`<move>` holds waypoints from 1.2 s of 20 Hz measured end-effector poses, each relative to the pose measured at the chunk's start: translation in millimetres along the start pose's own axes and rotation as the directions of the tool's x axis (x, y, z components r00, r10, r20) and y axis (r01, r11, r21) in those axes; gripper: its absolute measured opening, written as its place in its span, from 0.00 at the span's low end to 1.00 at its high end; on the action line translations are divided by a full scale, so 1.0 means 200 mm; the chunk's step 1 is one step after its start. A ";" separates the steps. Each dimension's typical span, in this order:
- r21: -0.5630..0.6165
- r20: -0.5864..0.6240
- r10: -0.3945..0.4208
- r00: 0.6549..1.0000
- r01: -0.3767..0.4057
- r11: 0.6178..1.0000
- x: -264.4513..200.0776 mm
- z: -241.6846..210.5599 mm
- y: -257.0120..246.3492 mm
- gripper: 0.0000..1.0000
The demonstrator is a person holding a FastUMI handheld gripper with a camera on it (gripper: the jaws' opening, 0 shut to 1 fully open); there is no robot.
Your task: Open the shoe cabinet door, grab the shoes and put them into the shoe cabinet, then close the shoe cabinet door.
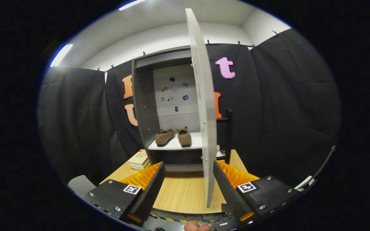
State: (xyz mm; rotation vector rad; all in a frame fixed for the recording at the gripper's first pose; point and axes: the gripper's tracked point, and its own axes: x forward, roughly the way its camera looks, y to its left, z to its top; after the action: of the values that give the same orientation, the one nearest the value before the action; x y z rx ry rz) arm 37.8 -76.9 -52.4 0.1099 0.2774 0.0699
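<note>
The shoe cabinet (145, 106) stands upright at the far end of the wooden surface (181, 189), its open front facing the tool (189, 179). Its door (202, 106) is swung wide out toward the tool and is seen almost edge-on, a tall pale panel whose long axis runs vertically, hinged at the cabinet's right side. The door's lower end comes down between the tool's two fingers (149, 189), much closer to the right one; it seems to lie just against that finger's inner face, though the fisheye view makes real contact hard to judge. The fingers stand well apart and are not clamped on anything. Inside the cabinet, a pair of brown shoes (173, 136) rests on the white shelf (172, 146), side by side and close together. Each shoe's long axis runs front to back in the cabinet, the left one angled a little so that the pair splays slightly. The cabinet's back panel, above the shoes, carries several small dark marks. Left of the cabinet's base, a short stack of books (139, 159) lies flat on the surface. Right of the cabinet, behind the door, a thin dark frame (227, 134) stands upright. Below the tool, part of a person's hand (196, 226) shows.
</note>
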 end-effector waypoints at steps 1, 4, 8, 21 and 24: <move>0.004 0.003 -0.003 1.000 0.003 1.000 0.00 0.00 -0.05 0.93; -0.006 0.022 -0.040 0.999 0.040 0.999 0.02 0.02 -0.24 0.93; 0.002 0.032 -0.094 0.995 0.094 0.996 0.10 0.05 -0.45 0.93; 0.009 0.046 -0.034 0.998 0.034 0.999 0.26 0.08 -0.47 0.91; 0.013 0.034 -0.019 0.999 0.018 1.000 0.27 0.06 -0.43 0.90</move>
State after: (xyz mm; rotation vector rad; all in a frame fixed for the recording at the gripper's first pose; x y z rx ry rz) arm 98.4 -158.5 -66.3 0.1209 0.2444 0.0480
